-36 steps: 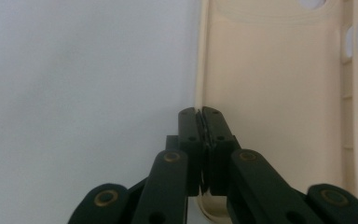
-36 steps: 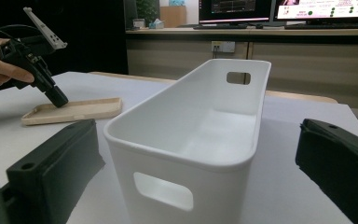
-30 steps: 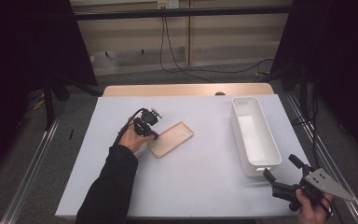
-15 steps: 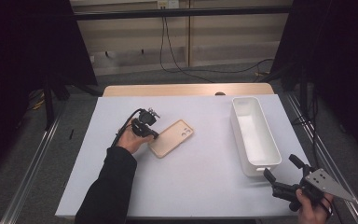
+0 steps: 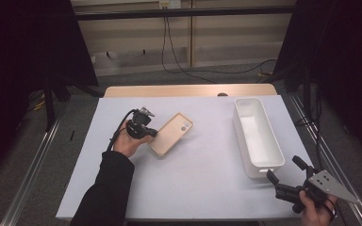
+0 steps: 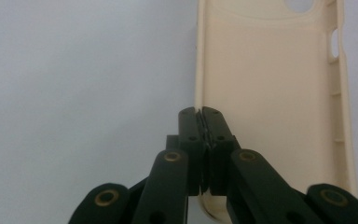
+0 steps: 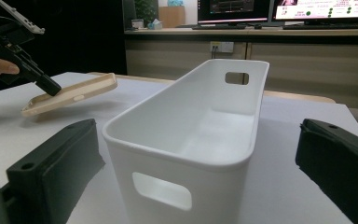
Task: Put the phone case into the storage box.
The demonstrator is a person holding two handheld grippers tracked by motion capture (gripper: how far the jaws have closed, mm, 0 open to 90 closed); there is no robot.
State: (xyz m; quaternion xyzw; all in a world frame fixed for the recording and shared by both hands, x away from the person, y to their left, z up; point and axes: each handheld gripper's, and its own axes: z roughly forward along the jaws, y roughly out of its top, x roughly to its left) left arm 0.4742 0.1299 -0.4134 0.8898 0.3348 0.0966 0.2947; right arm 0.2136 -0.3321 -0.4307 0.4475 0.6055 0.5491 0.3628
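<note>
A cream phone case (image 5: 172, 133) is left of the table's centre, open side up. My left gripper (image 5: 152, 133) is shut on the rim at its near left corner. In the left gripper view the jaws (image 6: 200, 112) pinch the side wall of the case (image 6: 270, 93). The right gripper view shows the case (image 7: 70, 93) tilted, its held end off the table under the left gripper (image 7: 51, 88). My right gripper (image 5: 283, 167) stands open at the table's front right corner. Its jaws (image 7: 196, 135) straddle the near end of the white bin (image 7: 214, 182) without touching it.
The long white bin (image 5: 274, 141) stands empty along the right side of the white table (image 5: 202, 174), with a handle hole at each end. A wooden strip (image 5: 188, 90) runs along the far edge. Cables lie on the floor behind, and metal rails flank the table.
The left gripper and the case have shifted slightly up the picture. The right gripper has not moved.
</note>
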